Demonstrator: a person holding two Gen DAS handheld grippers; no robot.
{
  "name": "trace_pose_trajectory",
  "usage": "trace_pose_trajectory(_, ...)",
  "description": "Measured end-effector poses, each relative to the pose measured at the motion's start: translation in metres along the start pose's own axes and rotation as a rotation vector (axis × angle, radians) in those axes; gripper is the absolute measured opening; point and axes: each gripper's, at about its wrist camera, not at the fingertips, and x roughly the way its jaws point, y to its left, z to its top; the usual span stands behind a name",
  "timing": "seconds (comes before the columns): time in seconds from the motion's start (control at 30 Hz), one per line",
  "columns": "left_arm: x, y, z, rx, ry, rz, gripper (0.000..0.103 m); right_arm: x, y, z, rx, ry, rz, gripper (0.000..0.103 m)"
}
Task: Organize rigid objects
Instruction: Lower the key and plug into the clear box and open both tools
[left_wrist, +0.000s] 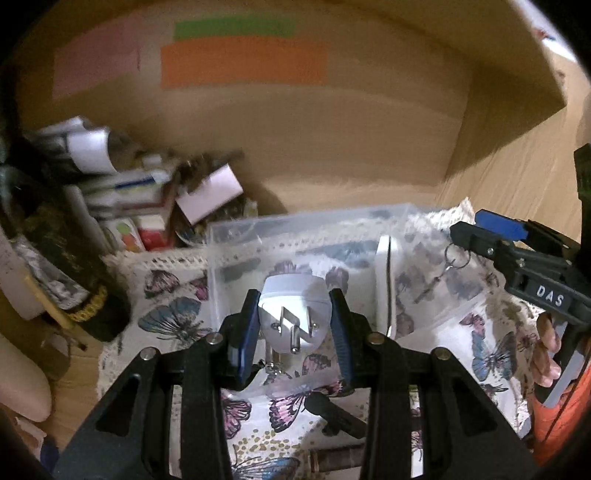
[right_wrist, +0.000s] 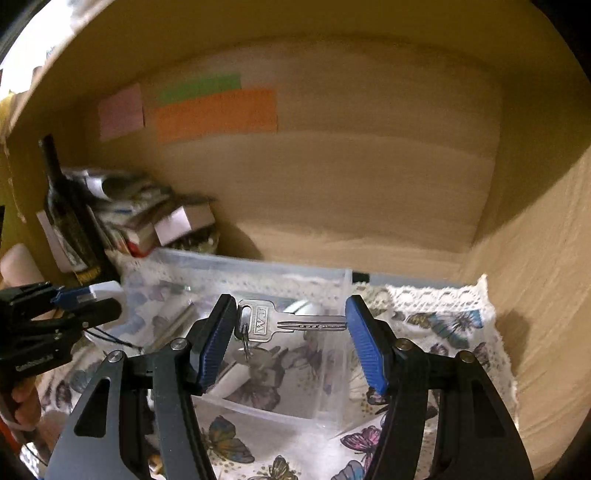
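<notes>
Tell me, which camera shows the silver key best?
The right wrist view: the key spans the right gripper, its stamped head and grooved blade plain. The left wrist view shows only its ring dangling below that gripper.

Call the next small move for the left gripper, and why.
Probably lower, then open. The left gripper is shut on the white plug adapter, held above the clear plastic bin, so a short descent first avoids dropping it. The right gripper holds the key over the same bin.
</notes>
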Motion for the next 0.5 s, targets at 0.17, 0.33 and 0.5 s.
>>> trace_pose_trajectory(0.17,0.022,-0.004,0.000,0.019,0.062,0.006,0.037,0.025,0.000,-0.010,-0.015,0.086,0.022,0.041)
trace_pose_trajectory(0.33,0.037,-0.007,0.001,0.019,0.090,0.004,0.037,0.046,-0.001,-0.018,-0.011,0.160,0.056,0.040)
trace_pose_trajectory(0.5,0.035,-0.009,0.003,0.033,0.075,0.010,0.042,0.042,0.006,-0.019,-0.034,0.152,0.060,0.040)
